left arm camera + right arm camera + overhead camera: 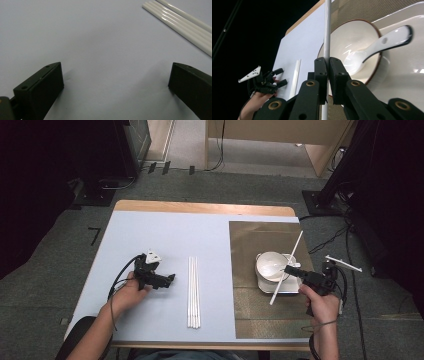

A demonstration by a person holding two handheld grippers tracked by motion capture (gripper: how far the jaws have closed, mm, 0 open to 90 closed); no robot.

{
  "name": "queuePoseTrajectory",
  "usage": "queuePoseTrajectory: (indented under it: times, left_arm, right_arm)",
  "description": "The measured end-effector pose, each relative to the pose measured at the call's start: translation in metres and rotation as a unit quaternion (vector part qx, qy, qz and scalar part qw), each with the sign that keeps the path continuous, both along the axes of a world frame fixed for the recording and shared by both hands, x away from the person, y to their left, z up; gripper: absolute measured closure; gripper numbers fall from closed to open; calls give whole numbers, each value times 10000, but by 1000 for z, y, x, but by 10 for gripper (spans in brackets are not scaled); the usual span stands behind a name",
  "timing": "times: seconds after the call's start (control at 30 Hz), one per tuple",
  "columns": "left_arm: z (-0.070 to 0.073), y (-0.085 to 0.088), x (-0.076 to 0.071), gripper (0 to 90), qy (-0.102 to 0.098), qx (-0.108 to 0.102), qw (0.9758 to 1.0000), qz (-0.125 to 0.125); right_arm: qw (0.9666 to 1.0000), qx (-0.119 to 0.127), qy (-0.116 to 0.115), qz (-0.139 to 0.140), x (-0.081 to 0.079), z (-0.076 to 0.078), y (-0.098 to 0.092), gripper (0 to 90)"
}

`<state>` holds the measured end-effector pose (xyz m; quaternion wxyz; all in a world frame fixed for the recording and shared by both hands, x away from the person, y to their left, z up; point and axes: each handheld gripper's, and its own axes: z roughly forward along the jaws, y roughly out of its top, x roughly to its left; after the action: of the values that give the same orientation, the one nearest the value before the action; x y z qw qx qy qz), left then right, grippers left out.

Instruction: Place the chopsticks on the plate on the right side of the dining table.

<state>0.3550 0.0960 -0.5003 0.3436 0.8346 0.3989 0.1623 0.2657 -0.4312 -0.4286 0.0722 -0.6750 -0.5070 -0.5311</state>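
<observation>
Item 1: right gripper, held in the person's right hand at the bench's right side. Jaws pinched tight on a thin white rod; in the right gripper view the rod runs straight up between the two pads, clamped partway along its length. From the high view the rod slants across the bowl, upper end toward the far right, lower end toward the near edge of the scale.

Item 2: white bowl, brown rim, w/ white ceramic spoon lying inside, handle resting on the rim. Bowl sits on a small scale-like tray, which sits on a tan mat covering the right part of the bench.

Item 3: bundle of white rods, approx. four, lying parallel and touching on the pale blue bench, centre, between the two grippers.

Item 4: left gripper, in left hand, low over the bench, left of the bundle. Jaws spread wide, nothing between them; bare bench surface beneath. Bundle ends seen at upper right of the left gripper view, well apart from the jaws.
</observation>
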Motion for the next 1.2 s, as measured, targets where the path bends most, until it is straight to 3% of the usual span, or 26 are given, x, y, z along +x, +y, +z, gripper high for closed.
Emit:
queuePoseTrajectory:
  times: [0.8, 1.2]
  left_arm:
    - [0, 0, 0, 0, -2, -1, 10000, 0]
    - [0, 0, 0, 0, -4, -1, 10000, -1]
  right_arm:
    - [9979, -455, 349, -297, -3, -5, -27, 861]
    - [9967, -466, 500, -444, -3, -14, -38, 861]
